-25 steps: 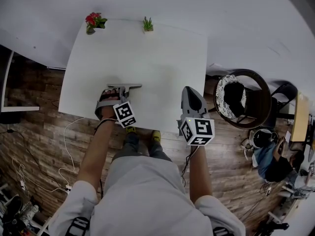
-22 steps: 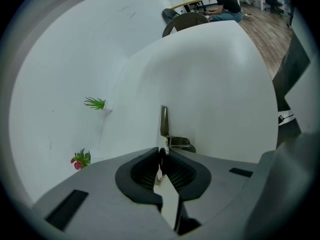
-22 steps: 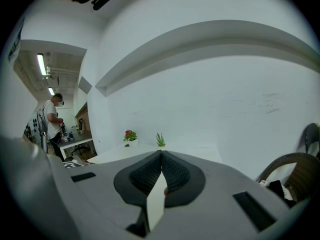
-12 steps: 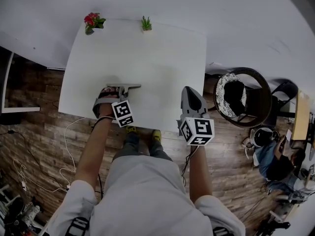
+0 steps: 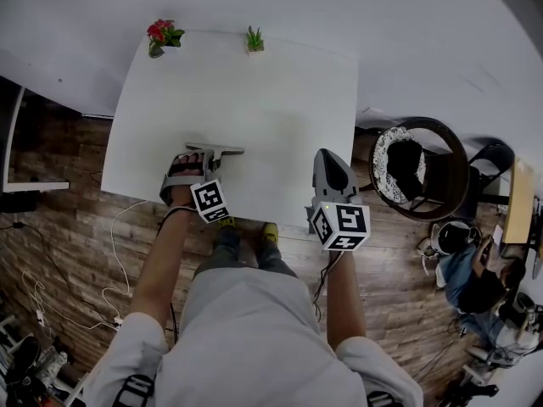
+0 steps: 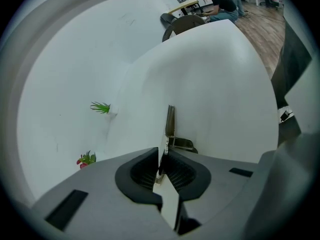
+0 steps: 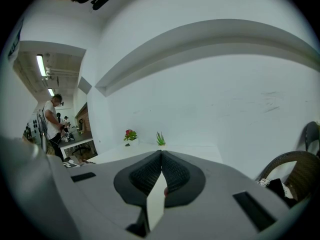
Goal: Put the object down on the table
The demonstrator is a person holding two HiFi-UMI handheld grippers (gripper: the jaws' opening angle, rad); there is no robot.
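My left gripper (image 6: 162,160) is all but closed. Its two ribbed pads pinch a thin metal piece (image 6: 170,126) that stands on edge between them. The piece runs straight out ahead of the jaws, and a shorter part folds off to the right just past the tips. It sits low over the white table (image 5: 254,100), close to the table's near edge. I cannot tell whether its underside touches the surface. The gripper tilts steeply downward, with my hand (image 5: 181,170) wrapped round its body behind the jaws.

Well off to its right, my right gripper (image 7: 161,159) is over the table's near edge, pointing almost level. Its jaws are pressed together with nothing between them.

Ahead of both grippers the tabletop stretches to its far edge. There, ahead and left of the left gripper, stands a red-flowered plant (image 5: 164,36). To the right of that is a small green plant (image 5: 254,40), and both stand against the white wall (image 5: 407,24). Right of the right gripper, beside the table, is a round wicker chair (image 5: 420,170).
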